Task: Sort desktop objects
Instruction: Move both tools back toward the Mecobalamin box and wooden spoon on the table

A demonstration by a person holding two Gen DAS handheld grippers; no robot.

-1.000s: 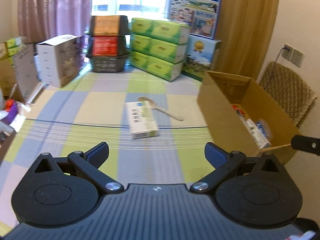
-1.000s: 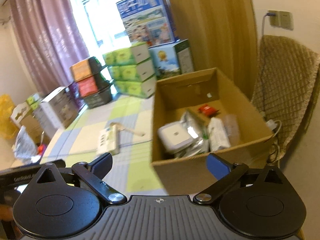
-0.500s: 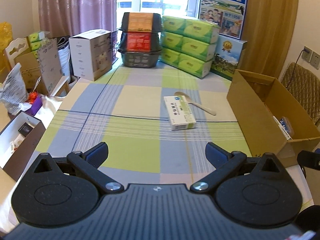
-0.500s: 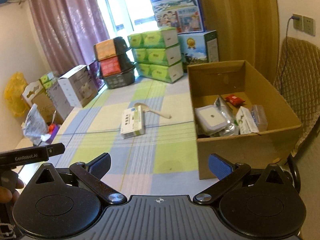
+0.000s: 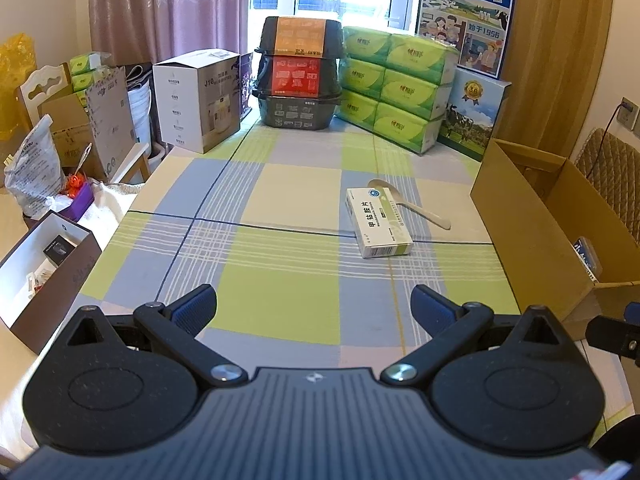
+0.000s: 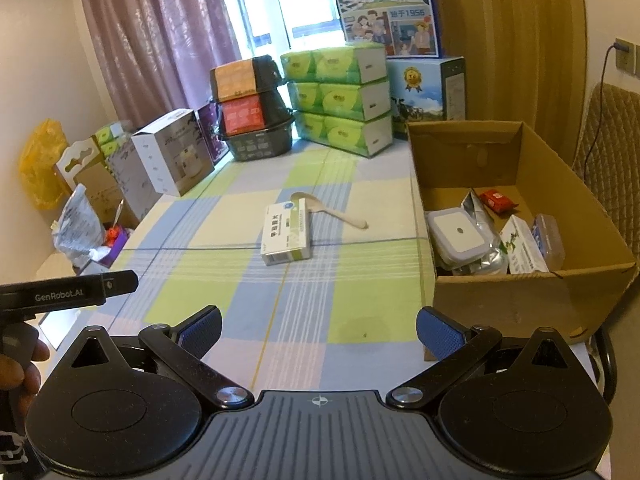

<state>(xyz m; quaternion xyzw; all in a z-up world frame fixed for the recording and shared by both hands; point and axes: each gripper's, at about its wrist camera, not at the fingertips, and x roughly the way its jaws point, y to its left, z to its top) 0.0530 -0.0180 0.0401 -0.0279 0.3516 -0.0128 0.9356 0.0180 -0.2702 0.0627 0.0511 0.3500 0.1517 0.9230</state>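
Comparing this moment with the pictures from a second earlier, both cameras are found drawn back and levelled: where the cardboard box (image 6: 520, 216) filled the right wrist view at a tilt, the whole checked tablecloth (image 5: 280, 280) is now taken in. The left gripper (image 5: 314, 306) and the right gripper (image 6: 319, 330) are both held low over the near edge of the table, fingers spread wide and nothing between them. The hand (image 6: 18, 364) holding the left gripper is glimpsed at the left edge of the right wrist view.

Two loose things are seen on the cloth, well ahead of both grippers. A white and green medicine box (image 5: 378, 222) lies flat near the middle, and a pale spoon (image 5: 412, 206) lies just beyond it, its bowl tucked against the far end of the medicine box and its handle pointing toward the cardboard box. Neither is touched by a gripper.

The cardboard box stands open at the right edge of the table and already holds a square white container (image 6: 458, 232), a foil pouch (image 6: 478, 210), a small red packet (image 6: 498, 200) and other packs.

The withdrawal is judged to mark the end of one drop into the cardboard box and a reset for the next pick. Sorting is taken as mostly done, with the medicine box and the spoon left. The right gripper is placed nearer the cardboard box, so a reach by it for either item seems likely
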